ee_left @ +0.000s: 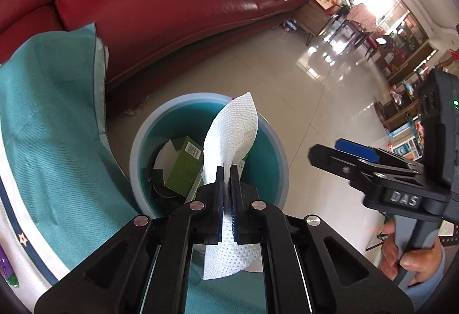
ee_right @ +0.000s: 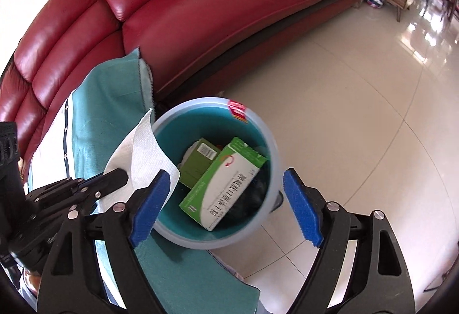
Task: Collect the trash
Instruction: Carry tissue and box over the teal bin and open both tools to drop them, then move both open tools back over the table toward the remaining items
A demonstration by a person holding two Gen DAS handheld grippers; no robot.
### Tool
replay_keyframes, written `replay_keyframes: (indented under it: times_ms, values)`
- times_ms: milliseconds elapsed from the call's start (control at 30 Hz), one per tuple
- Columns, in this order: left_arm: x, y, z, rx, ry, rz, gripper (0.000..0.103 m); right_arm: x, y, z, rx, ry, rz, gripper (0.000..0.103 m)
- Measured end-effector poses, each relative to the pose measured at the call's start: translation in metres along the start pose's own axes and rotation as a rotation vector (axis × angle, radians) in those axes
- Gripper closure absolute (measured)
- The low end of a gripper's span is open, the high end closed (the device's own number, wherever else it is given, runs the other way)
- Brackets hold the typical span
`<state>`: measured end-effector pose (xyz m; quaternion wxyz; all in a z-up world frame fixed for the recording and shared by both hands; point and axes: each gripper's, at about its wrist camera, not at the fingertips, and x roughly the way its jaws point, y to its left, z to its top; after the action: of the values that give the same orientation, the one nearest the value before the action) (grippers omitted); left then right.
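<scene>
The left claw (ee_left: pixel 227 170) is clamped on a paper towel (ee_left: pixel 232 130) standing upright directly above the bin (ee_left: pixel 279 147), which holds two green boxes (ee_right: pixel 221 185). The right claw (ee_right: pixel 226 205), fingers apart and empty, hangs over the same bin. Judging by this, release alone should drop the towel in.

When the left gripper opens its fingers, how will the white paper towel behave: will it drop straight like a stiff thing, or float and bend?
The paper towel probably is floppy: it curls above the shut left gripper. It looks thin and light, so it may flutter and catch the bin rim instead of dropping straight beside the green box.
</scene>
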<state>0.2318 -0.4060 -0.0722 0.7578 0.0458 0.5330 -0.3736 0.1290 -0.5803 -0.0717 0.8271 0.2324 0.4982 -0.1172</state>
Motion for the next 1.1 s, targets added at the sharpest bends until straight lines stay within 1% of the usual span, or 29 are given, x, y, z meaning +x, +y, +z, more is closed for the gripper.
replay_keyframes:
  times_ms: [33,100,167,200,233,267,300,333,367,400,433,467,500,700,1100]
  values:
    - [0.002,0.001,0.0,-0.008,0.008,-0.004,0.09,0.0,-0.001,-0.001,0.004,0.002,-0.003,0.026]
    - [0.003,0.001,-0.001,-0.019,-0.003,-0.006,0.061,-0.001,-0.003,-0.002,0.008,0.006,-0.009,0.026]
    - [0.001,0.0,-0.001,-0.011,-0.024,0.011,0.051,-0.002,-0.004,-0.003,0.006,0.008,-0.015,0.026]
    - [0.001,0.001,-0.001,-0.011,-0.026,0.011,0.049,-0.002,-0.004,-0.003,0.007,0.008,-0.017,0.026]
    - [0.002,0.001,-0.001,-0.012,-0.023,0.009,0.048,-0.003,-0.004,-0.003,0.008,0.008,-0.02,0.026]
    - [0.003,0.002,-0.001,-0.016,-0.019,0.011,0.044,-0.003,-0.005,-0.004,0.009,0.008,-0.023,0.026]
    - [0.003,0.004,-0.002,-0.021,-0.014,0.015,0.038,-0.003,-0.004,-0.004,0.01,0.009,-0.026,0.026]
    - [0.002,0.006,-0.003,-0.027,-0.011,0.018,0.035,-0.003,-0.003,-0.004,0.012,0.012,-0.027,0.026]
    - [0.0,0.008,-0.004,-0.034,-0.009,0.021,0.03,-0.003,-0.003,-0.004,0.014,0.018,-0.027,0.024]
    - [-0.002,0.011,-0.007,-0.042,-0.008,0.025,0.022,-0.003,-0.002,-0.005,0.015,0.023,-0.027,0.022]
    - [-0.005,0.013,-0.009,-0.05,-0.006,0.035,0.016,-0.002,0.0,-0.005,0.013,0.028,-0.027,0.019]
    - [-0.008,0.015,-0.011,-0.059,-0.007,0.046,0.008,-0.002,0.002,-0.006,0.009,0.034,-0.028,0.018]
    - [-0.012,0.017,-0.014,-0.065,-0.013,0.051,0.007,-0.002,0.004,-0.007,0.005,0.039,-0.028,0.018]
    - [-0.034,0.031,-0.032,-0.105,-0.017,0.066,0.006,-0.01,0.024,-0.014,-0.034,0.05,-0.03,0.016]
    - [-0.1,0.043,-0.078,-0.115,-0.062,0.126,0.005,-0.038,0.079,-0.048,-0.12,0.036,0.016,0.015]
